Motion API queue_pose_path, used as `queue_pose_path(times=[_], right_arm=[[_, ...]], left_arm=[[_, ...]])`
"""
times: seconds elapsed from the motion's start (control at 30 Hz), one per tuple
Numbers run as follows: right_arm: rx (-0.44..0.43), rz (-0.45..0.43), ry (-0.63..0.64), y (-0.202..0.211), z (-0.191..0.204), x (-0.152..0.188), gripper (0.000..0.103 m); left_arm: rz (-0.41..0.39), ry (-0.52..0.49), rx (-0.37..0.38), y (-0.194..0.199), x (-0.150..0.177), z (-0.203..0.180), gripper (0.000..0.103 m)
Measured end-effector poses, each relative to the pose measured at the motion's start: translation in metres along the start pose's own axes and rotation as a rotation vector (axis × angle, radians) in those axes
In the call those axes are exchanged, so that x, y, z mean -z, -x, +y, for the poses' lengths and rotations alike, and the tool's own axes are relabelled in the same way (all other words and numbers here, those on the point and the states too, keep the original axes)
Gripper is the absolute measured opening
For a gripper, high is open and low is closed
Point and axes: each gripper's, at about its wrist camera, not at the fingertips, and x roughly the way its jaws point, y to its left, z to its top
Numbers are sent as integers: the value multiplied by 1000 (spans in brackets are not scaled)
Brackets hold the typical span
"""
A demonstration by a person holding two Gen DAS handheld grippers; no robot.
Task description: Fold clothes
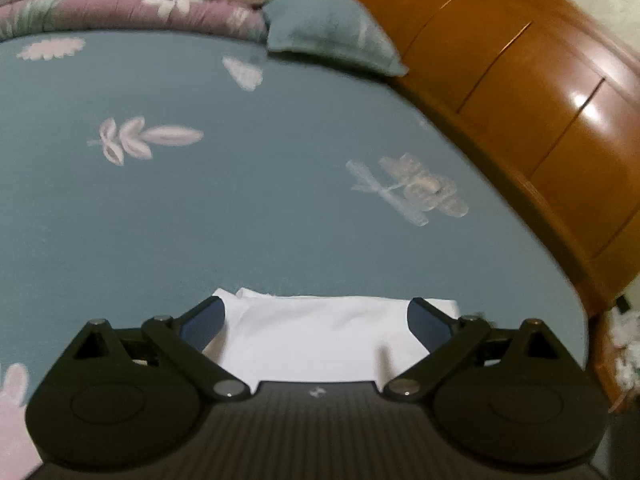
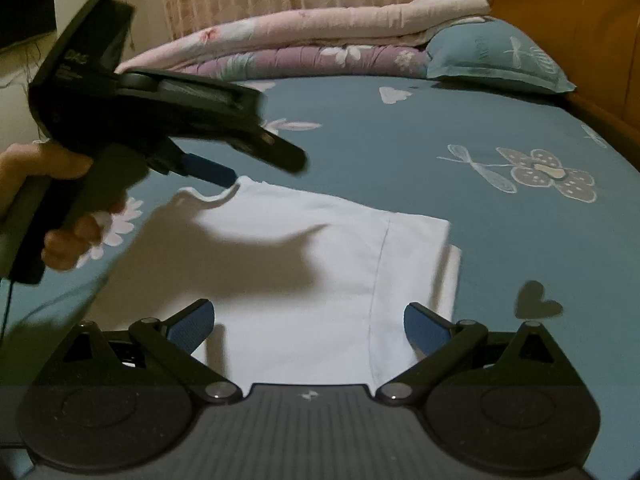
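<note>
Jaws spread wide on both grippers, nothing between the blue pads. Left gripper (image 1: 316, 320) low over the far edge of a folded white garment (image 2: 304, 264), fingers apart either side of the cloth, not clamped on it; seen from the right wrist, gripped by a hand (image 2: 52, 200) at the garment's left corner. Right gripper (image 2: 308, 324) just above the garment's near edge, equally parted. Garment flat on a teal floral bedsheet (image 1: 240, 200), folded to a rough rectangle, a second layer peeking out along its right edge. Stacked pink and purple quilts (image 2: 312, 44) along the bed's far edge, teal pillow (image 2: 496, 56) beside them against the wooden headboard (image 1: 520, 80).
</note>
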Motion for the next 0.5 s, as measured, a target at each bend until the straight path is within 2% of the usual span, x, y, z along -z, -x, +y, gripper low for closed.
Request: queue_pose_path(times=[0.07, 0.2, 0.33, 0.5], right_arm=[[-15, 5, 5, 5, 2, 3, 103], [-26, 25, 10, 9, 6, 10, 103], [-14, 40, -14, 20, 5, 16, 103], [-18, 37, -37, 42, -1, 18, 103]], left_arm=[[-2, 2, 22, 22, 11, -3, 98], [49, 70, 124, 43, 45, -6, 98], [105, 82, 78, 39, 73, -6, 98], [26, 132, 59, 74, 73, -7, 98]])
